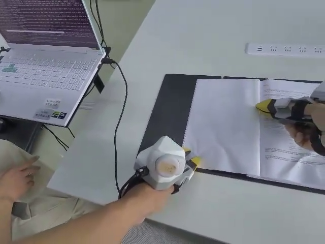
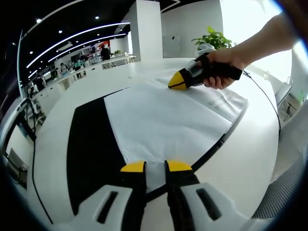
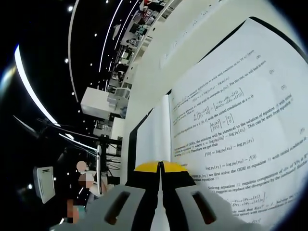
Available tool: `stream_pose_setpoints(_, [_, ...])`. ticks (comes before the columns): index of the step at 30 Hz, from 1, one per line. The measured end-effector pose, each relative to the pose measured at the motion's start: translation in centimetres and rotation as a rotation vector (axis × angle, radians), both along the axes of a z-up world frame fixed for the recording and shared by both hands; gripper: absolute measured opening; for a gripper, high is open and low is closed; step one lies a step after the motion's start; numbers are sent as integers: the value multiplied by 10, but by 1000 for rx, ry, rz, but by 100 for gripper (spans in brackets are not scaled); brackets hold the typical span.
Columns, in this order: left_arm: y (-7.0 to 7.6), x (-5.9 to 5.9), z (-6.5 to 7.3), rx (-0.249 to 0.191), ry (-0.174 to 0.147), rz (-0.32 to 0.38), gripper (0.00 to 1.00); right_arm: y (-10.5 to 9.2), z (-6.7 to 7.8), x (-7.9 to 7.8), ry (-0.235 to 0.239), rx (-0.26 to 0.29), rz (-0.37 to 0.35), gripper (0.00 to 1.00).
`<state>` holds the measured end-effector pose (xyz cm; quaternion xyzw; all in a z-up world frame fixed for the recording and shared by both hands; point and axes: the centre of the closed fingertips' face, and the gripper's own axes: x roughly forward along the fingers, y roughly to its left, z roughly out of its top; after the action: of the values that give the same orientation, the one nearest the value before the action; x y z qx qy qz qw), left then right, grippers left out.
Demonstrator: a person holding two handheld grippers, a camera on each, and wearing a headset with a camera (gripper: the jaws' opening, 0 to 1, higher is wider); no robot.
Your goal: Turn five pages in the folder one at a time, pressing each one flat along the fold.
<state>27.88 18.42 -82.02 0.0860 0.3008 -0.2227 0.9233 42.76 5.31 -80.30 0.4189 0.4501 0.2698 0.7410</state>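
Head view: right claw [image 1: 262, 107] has its tips on the fold [image 1: 259, 134] of the open folder [image 1: 167, 101]. Left claw [image 1: 192, 162] is at the blank page's [image 1: 223, 127] near edge.

Left gripper view: jaws a narrow gap apart, nothing visibly held, page just ahead.

Right gripper view: jaws closed together, empty. Printed page [image 3: 231, 120] ahead & to the right.

Prob. the pressing step. Next: slide along the fold, then lift the next page.

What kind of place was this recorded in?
Probably an open-plan office: a white desk with a laptop and power strip, and rows of workstations under strip lights behind.
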Motion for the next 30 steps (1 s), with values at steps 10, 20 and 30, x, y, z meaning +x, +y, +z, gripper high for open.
stream_pose_setpoints(10, [0,0,0,5,-1,-4,14,-3,-1,-12,8,2,36,0])
stream_pose_setpoints(20, [-1,0,1,8,-4,-8,14,-4,1,-28,10,3,51,0])
stream_pose_setpoints(30, [-1,0,1,10,-8,-12,14,-3,-1,-45,23,19,81,0])
